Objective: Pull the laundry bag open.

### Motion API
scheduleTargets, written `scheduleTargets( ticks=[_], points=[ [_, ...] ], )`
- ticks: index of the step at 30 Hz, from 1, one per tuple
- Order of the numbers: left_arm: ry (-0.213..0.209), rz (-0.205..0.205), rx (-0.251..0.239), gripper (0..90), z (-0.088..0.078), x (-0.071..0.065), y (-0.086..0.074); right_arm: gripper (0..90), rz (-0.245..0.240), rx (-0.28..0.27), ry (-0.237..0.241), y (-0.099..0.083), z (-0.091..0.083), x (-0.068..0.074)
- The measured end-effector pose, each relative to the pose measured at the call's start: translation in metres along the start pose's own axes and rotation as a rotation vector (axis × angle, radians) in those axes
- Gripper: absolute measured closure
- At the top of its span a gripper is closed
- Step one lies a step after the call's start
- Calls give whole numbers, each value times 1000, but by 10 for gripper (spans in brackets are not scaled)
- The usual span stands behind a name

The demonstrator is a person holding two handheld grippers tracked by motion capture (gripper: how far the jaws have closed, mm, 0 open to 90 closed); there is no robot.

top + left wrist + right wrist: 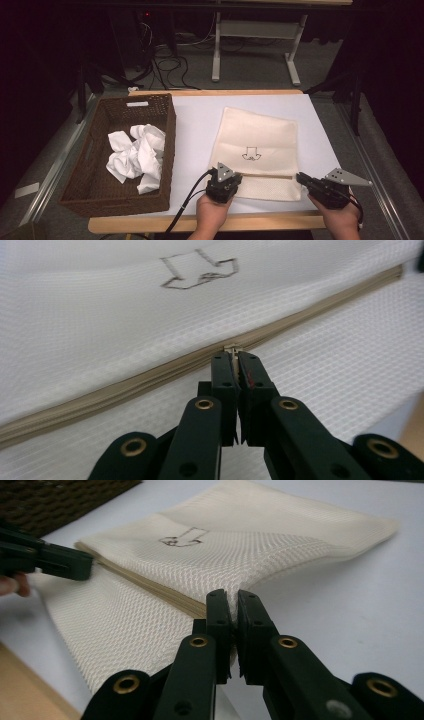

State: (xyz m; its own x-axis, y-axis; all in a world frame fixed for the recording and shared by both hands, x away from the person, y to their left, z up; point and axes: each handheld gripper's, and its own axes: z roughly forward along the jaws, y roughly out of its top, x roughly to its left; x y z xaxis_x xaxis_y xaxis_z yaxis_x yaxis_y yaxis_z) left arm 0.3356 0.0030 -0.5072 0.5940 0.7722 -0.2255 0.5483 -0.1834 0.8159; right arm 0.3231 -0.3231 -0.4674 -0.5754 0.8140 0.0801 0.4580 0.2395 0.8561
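A cream mesh bag (pixel 257 140) with a small arrow-shaped drawing lies flat on the white table (pixel 195 125). A tan zipper (pixel 270 176) runs across it near the front edge. My left gripper (pixel 239 179) is at the zipper's left part. In the left gripper view its jaws (pixel 234 360) are shut on the small metal zipper pull (pixel 231 348). My right gripper (pixel 300 177) is at the bag's right front corner. In the right gripper view it (pixel 233 602) is shut on the bag's mesh edge (pixel 235 587), which puckers between the jaws. The left gripper (pixel 65 562) shows farther along the zipper.
A dark wicker basket (pixel 170 150) stands at the table's left and holds crumpled white cloths (pixel 137 155). The table's wooden front edge (pixel 260 222) runs just behind both hands. Beyond the table are a metal desk frame (pixel 260 30) and cables on the floor.
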Motion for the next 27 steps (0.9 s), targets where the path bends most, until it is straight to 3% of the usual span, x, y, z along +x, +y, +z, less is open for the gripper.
scheduleTargets(
  ticks=[4, 6, 11, 12, 14, 15, 18, 20, 27],
  points=[
    [39, -13, 4, 875, -7, 11, -1, 866, 10, -8, -6, 0, -3, -5],
    [37, -11, 9, 875, -7, 12, -1, 866, 9, -5, -3, -1, -3, -5],
    [57, 36, 16, 875, -15, 14, 1, 866, -3, 0, 3, 0, -1, -1],
    [87, 39, 22, 875, -17, 15, 0, 866, -2, 3, 5, 0, 0, 1],
    [89, 19, 22, 875, -19, 20, -1, 866, -4, -7, -18, 1, -2, -1],
    [95, -19, 29, 875, -24, 31, -4, 866, 18, -12, -14, 1, -4, -5],
    [122, -21, 40, 875, -28, 37, -7, 866, 23, -6, -11, -1, -4, -8],
    [132, -47, 39, 875, -34, 46, -11, 866, 22, -3, -14, -1, -3, -7],
    [145, -12, 53, 875, -39, 47, -9, 866, 17, 2, -13, -1, -2, -6]
  ],
)
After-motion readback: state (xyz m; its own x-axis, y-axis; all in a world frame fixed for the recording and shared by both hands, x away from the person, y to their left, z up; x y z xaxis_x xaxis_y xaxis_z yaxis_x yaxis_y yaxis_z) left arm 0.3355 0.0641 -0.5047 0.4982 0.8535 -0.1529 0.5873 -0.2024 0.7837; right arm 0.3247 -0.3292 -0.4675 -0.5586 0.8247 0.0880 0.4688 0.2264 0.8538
